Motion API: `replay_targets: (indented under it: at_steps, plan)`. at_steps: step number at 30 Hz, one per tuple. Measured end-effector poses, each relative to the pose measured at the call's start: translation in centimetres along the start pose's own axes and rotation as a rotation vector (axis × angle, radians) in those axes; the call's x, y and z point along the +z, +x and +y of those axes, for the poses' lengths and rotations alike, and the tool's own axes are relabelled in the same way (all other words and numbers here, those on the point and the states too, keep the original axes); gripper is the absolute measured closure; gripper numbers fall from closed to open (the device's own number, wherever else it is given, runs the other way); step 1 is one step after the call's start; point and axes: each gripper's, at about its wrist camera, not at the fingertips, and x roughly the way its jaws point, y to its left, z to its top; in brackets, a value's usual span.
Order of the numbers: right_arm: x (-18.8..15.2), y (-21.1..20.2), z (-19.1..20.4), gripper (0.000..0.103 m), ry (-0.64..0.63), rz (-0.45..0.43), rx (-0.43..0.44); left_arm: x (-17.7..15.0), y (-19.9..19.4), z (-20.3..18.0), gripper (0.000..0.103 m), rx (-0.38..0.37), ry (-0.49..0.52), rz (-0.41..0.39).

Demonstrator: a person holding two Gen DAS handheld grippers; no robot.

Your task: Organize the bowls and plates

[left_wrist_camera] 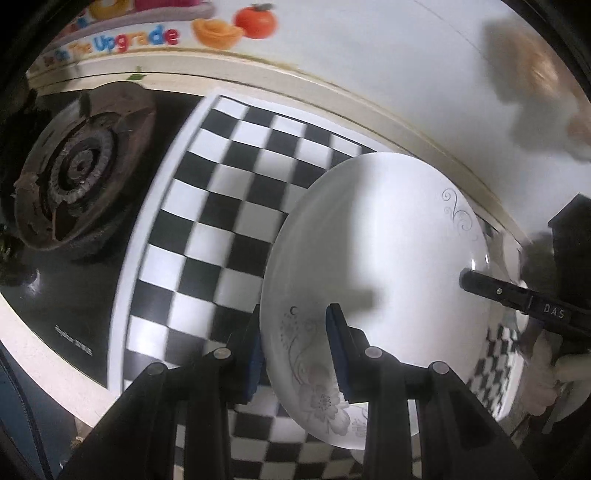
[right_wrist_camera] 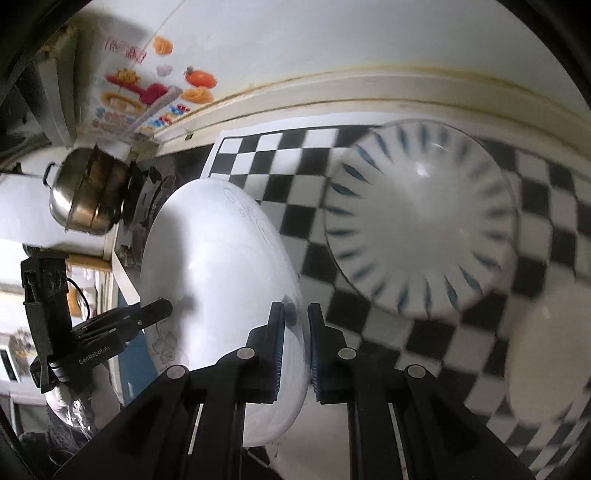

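A white plate (left_wrist_camera: 388, 240) with a grey flower print hangs tilted above the black-and-white checkered mat (left_wrist_camera: 229, 184). My left gripper (left_wrist_camera: 297, 350) is shut on its near rim, beside the flower. My right gripper (left_wrist_camera: 466, 277) clamps the opposite rim. In the right wrist view the same plate (right_wrist_camera: 214, 258) sits edge-on between the pads of my right gripper (right_wrist_camera: 296, 343), and my left gripper (right_wrist_camera: 166, 306) grips its far side. A white dish with blue dashes (right_wrist_camera: 421, 221) lies on the mat (right_wrist_camera: 288, 177), with a small plain white dish (right_wrist_camera: 546, 354) near it.
A gas burner (left_wrist_camera: 77, 173) on a black hob lies left of the mat. A steel pot (right_wrist_camera: 88, 192) stands beyond the hob. A wall with fruit stickers (left_wrist_camera: 255, 22) backs the counter. A person's hand (left_wrist_camera: 543, 369) holds the right gripper.
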Motion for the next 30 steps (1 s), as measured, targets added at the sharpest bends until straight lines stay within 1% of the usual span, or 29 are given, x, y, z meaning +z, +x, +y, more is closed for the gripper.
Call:
replay_targets:
  at_steps: [4, 7, 8, 9, 10, 11, 13, 17, 21, 23, 28, 30]
  plan:
    - [-3.4, -2.7, -2.0, 0.088, 0.055, -0.040, 0.011, -2.6, -0.4, -2.5, 0.075, -0.026, 0.058, 0.031]
    - [-6.2, -4.3, -3.7, 0.088, 0.100, -0.067, 0.016, -3.6, 0.0, -3.8, 0.075, -0.035, 0.097, 0.055]
    - [-7.3, -4.7, -4.3, 0.088, 0.114, -0.072, 0.013, -3.0, 0.2, -4.8, 0.075, -0.034, 0.106, 0.063]
    - [-8.4, -5.0, -5.0, 0.088, 0.133, -0.082, 0.010, -3.1, 0.4, -5.5, 0.075, -0.035, 0.116, 0.071]
    - [-9.1, -4.9, -5.3, 0.088, 0.148, -0.084, 0.011, -2.0, 0.5, -6.7, 0.075, -0.038, 0.124, 0.079]
    - [-10.4, -4.9, -6.3, 0.088, 0.173, -0.085, 0.010, -1.6, 1.1, -7.2, 0.075, -0.039, 0.135, 0.090]
    - [-12.0, -4.8, -7.4, 0.088, 0.199, -0.084, 0.006, -0.7, 2.1, -8.2, 0.075, -0.037, 0.154, 0.107]
    - [-15.1, -4.3, -9.7, 0.088, 0.264, -0.075, 0.011, -1.4, 4.0, -10.0, 0.075, -0.032, 0.196, 0.149]
    - [-17.4, -3.9, -11.5, 0.088, 0.298, -0.070, -0.001, -2.5, 6.3, -10.5, 0.075, -0.012, 0.224, 0.200]
    - [-18.1, -3.6, -12.1, 0.089, 0.306, -0.059, -0.005, -2.9, 6.8, -10.6, 0.075, -0.006, 0.234, 0.218]
    - [-19.0, -2.8, -12.9, 0.089, 0.322, -0.045, -0.018, -3.7, 8.3, -11.0, 0.075, 0.031, 0.263, 0.255]
    - [-19.2, -2.4, -13.1, 0.089, 0.320, -0.032, -0.030, -3.8, 8.7, -10.9, 0.075, 0.040, 0.259, 0.271]
